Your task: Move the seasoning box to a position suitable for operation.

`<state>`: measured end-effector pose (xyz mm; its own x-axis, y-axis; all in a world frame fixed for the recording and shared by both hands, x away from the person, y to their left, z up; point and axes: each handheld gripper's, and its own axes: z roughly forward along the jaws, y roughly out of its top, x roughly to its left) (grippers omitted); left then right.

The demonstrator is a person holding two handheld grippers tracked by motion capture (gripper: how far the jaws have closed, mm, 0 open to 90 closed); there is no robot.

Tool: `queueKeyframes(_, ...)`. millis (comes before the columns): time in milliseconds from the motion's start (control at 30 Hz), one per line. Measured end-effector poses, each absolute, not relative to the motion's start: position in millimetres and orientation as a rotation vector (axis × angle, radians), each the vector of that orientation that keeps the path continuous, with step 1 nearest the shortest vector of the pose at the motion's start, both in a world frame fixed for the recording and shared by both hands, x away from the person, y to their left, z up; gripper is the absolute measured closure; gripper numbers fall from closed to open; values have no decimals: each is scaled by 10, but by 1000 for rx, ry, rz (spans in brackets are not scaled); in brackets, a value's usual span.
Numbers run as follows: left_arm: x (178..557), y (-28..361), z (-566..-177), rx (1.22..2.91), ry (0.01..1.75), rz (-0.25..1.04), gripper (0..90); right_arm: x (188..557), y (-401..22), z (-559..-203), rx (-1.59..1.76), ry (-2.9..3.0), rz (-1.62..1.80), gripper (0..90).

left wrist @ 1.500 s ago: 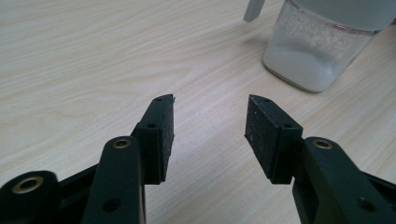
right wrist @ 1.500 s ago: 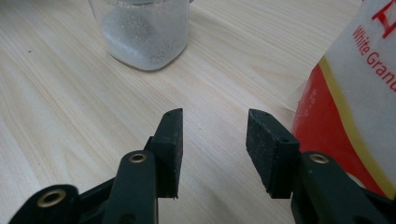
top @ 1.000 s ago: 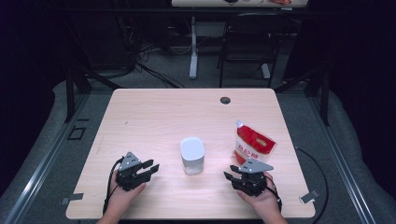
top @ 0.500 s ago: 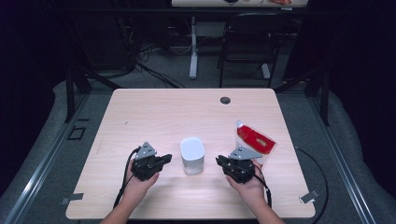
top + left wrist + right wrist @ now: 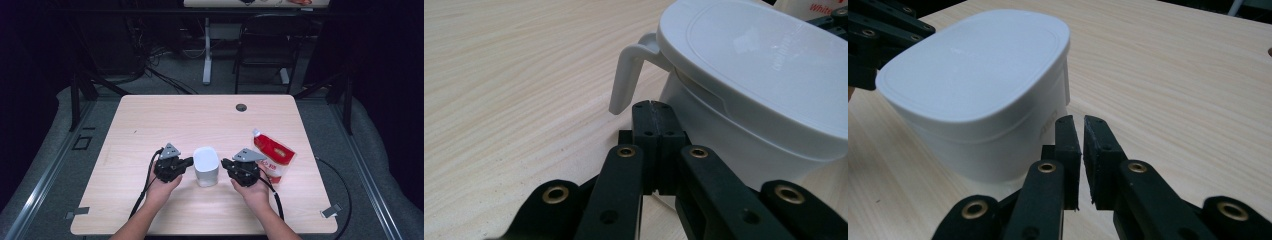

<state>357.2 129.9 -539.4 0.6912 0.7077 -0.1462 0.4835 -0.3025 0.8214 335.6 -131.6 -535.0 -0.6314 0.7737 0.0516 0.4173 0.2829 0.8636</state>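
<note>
Two grippers flank the white lidded container at the counter's near middle: left gripper fully closed and empty by its handle, right gripper, just closing to a slit, empty, equally near opposite.

Red lettering "White" on the white-and-red pouch, cut off at the top right corner of the left gripper view; the rest of the word or line falls outside the frame.

Embossed lettering on the lid of the white container, too faint to read.

In the high view the pouch carries white print on red, too small to make out.
</note>
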Motion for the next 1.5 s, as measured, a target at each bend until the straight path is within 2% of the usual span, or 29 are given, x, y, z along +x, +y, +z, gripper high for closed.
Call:
queueKeyframes(267, 3599, 1303, -5386, 1958, 908, 285, 900, 3441, -1241, -5362, 1083, 2194, 1322, 900)
queueKeyframes(833, 3441, 1376, -5284, 2006, 878, 285, 900, 3401, -1191, -5372, 1003, 2278, 1337, 900)
queueKeyframes(1367, 3020, 1556, -5253, 2011, 863, 232, 900, 3229, -1095, -5349, 893, 2423, 1373, 894)
queueKeyframes(1500, 2951, 1568, -5254, 2018, 865, 227, 900, 3196, -1088, -5345, 872, 2447, 1373, 868)
